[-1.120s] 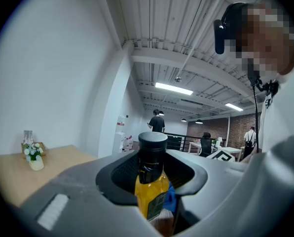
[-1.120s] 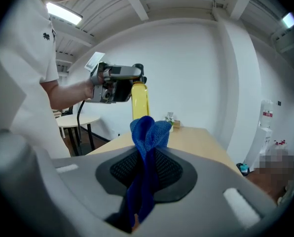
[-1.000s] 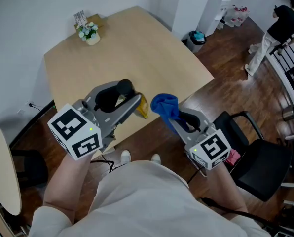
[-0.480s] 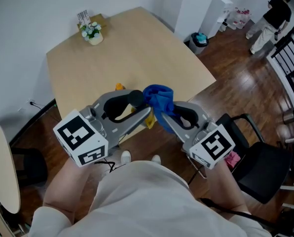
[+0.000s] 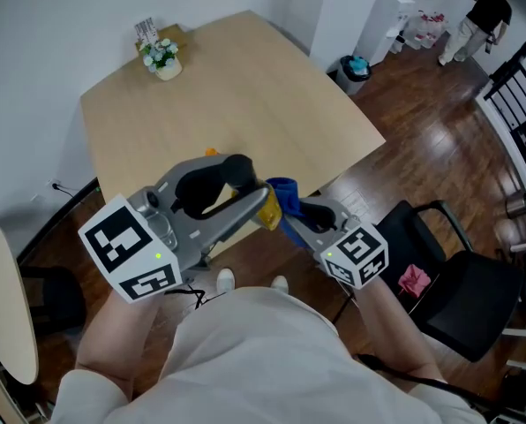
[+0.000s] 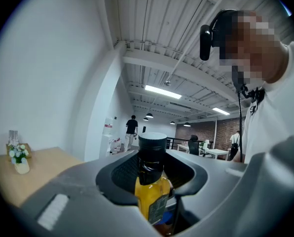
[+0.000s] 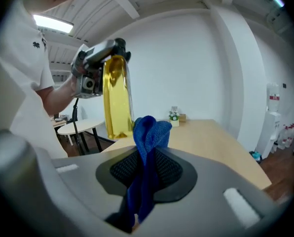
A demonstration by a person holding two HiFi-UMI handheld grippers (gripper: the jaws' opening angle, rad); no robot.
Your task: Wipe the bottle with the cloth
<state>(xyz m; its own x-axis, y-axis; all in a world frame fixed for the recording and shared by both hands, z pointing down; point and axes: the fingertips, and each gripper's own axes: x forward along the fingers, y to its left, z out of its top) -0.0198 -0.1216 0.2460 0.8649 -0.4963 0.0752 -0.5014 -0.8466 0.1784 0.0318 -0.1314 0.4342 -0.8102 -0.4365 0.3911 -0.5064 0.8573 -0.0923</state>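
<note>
My left gripper [image 5: 245,197] is shut on a bottle of yellow liquid with a black cap [image 6: 153,191], held in the air over the table's near edge. In the right gripper view the bottle [image 7: 116,98] hangs upright from that gripper [image 7: 95,68]. A blue cloth [image 5: 283,194] is pinched in my right gripper [image 5: 291,212], which is shut on it. The cloth [image 7: 148,135] sticks up from the jaws, and its top lies against the lower side of the bottle [image 5: 269,212]. A bit of blue shows below the bottle in the left gripper view.
The wooden table [image 5: 219,87] has a small flower pot [image 5: 161,60] in its far corner. A black chair [image 5: 457,299] stands at the right and a round side table [image 5: 3,299] at the left. A bin [image 5: 353,67] and a person [image 5: 484,11] are farther off.
The two grippers have come together. The right gripper swung left with the cloth, then drew back toward me, so the cloth now rests on the bottle's lower side.
</note>
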